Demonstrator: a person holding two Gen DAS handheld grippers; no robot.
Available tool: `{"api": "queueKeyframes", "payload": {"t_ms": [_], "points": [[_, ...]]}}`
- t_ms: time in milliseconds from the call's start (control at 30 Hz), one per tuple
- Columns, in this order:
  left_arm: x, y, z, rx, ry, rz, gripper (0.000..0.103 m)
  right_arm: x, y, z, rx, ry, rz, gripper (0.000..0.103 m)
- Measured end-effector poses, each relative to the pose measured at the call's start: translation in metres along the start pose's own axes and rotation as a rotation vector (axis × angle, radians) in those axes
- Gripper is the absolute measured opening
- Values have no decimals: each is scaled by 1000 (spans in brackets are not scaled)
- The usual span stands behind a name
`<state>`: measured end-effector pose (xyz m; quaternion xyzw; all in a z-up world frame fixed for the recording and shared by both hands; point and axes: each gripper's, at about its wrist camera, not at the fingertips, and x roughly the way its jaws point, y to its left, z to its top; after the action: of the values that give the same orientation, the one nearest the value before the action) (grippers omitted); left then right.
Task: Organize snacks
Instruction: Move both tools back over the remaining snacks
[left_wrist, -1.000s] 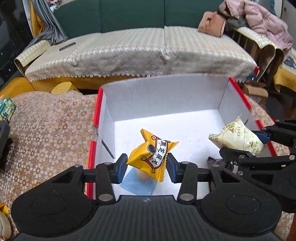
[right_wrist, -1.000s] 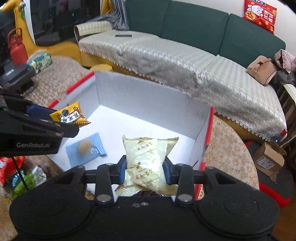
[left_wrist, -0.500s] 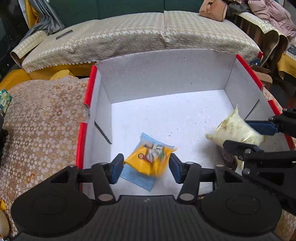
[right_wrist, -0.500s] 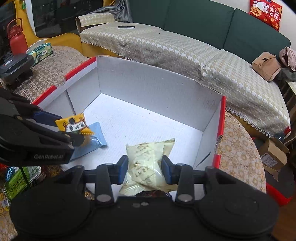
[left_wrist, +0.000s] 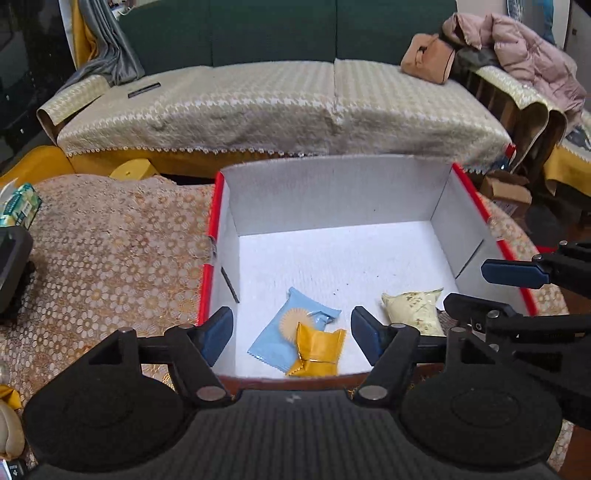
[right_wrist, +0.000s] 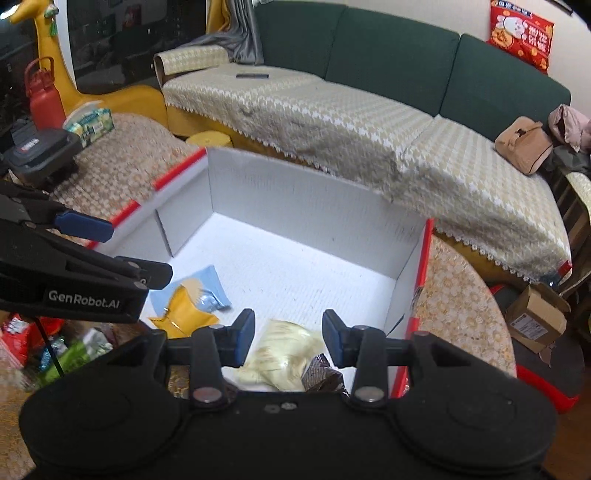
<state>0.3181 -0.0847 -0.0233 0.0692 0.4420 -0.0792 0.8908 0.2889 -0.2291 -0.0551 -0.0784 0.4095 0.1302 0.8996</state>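
– So, how far along are we with the snacks?

– 3 packets are in the box (left_wrist: 332, 192), all by its near wall. At the box's near left a yellow packet (left_wrist: 319, 349) lies partly on a blue packet (left_wrist: 273, 339). At its near right a cream packet (left_wrist: 413, 314) lies flat, with a dark wrapper (right_wrist: 321, 373) beside it.

– And the claws?

– The left gripper (left_wrist: 291, 332) hovers over the box's near edge. Its jaws have just been opening and stand wide, pinching nothing. The right gripper (right_wrist: 288, 334) has its jaws a little apart – the cream packet seems to lie free below them.

– What's left?

– Judging by the red and green packs (right_wrist: 74, 350) outside the box's left side, more wait to be fetched – the far half of the box floor is bare.
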Motion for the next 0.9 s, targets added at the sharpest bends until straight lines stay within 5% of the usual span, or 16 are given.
{"api": "queueKeyframes", "payload": {"t_ms": [433, 900], "points": [[-79, 1, -24, -9, -108, -24, 73, -66, 19, -15, -2, -67, 3, 40], [-138, 30, -101, -85, -169, -20, 77, -118, 52, -53, 9, -118, 71, 46]]}}
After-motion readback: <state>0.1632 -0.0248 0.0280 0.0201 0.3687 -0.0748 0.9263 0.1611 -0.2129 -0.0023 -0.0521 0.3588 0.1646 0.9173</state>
